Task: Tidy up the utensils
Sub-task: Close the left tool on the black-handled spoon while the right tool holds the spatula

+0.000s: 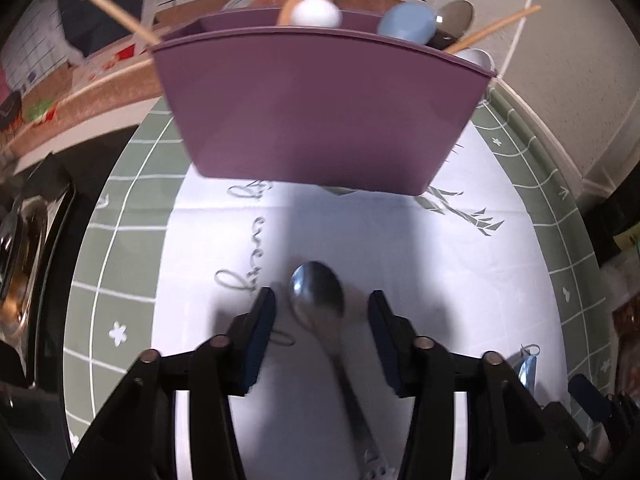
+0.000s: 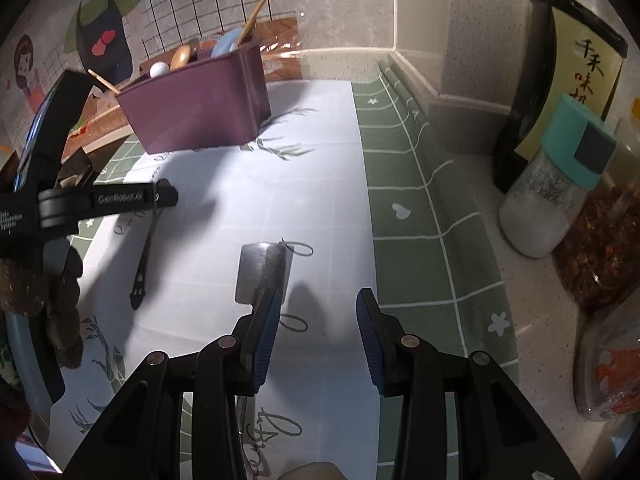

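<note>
A purple utensil bin [image 1: 316, 108] stands on the white cloth and holds several spoons and chopsticks; it also shows in the right wrist view [image 2: 200, 108]. A metal spoon [image 1: 318, 298] lies flat on the cloth between the fingers of my open left gripper [image 1: 322, 308], bowl toward the bin; its handle [image 2: 144, 258] shows in the right wrist view under the left gripper [image 2: 160, 198]. My right gripper [image 2: 316, 304] is open and empty. A flat metal spatula blade [image 2: 262, 270] lies just ahead of its left finger [image 2: 266, 320].
A green grid mat [image 2: 416, 208] underlies the white cloth [image 2: 248, 200]. A salt jar [image 2: 552, 200], a dark bottle [image 2: 556, 80] and spice jars [image 2: 604, 252] stand at the right by the wall. A wooden board [image 1: 92, 80] lies behind the bin.
</note>
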Available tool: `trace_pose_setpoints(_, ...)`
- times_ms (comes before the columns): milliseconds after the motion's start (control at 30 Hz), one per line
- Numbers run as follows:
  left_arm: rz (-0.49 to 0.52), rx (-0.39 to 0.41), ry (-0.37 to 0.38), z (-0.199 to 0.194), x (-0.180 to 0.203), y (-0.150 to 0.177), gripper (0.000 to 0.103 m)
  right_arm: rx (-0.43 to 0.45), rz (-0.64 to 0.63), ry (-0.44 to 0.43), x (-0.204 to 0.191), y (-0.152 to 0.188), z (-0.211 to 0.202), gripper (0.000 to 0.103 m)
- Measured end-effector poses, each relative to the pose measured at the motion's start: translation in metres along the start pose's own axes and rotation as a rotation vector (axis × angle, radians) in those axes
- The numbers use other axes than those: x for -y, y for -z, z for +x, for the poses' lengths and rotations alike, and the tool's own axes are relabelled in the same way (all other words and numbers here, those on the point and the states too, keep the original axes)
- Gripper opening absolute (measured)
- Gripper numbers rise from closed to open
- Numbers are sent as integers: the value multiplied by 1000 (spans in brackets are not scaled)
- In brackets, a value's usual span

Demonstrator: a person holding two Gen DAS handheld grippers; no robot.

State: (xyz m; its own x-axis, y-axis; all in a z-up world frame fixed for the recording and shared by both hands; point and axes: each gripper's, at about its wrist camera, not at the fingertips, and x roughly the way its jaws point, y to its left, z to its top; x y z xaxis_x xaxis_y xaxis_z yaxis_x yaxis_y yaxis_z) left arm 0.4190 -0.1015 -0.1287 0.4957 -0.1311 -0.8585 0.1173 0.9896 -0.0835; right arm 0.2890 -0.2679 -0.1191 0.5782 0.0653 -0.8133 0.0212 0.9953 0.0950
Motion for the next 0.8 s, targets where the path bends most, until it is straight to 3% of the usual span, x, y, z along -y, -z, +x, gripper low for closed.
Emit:
trace_pose_setpoints(67,6,1,7,-1,2,0,28,-12,3,-16,-1,-1,3,37)
trace_pose_setpoints(167,27,-10,40,-6,0,8,27,-25,-6,-45,-7,-4,8,37)
trace_pose_setpoints(400,102,-22,30,-32,-18,48,27,-59,54,-166,-11,-16,19,40)
trace_pose_setpoints(733,66,-32,45,-50,-40,73,27,-36,-146,9,-56,-19,32,40)
trace_pose_setpoints(800,69,-33,47,-51,-40,73,27,-34,-159,12,-58,-20,33,35)
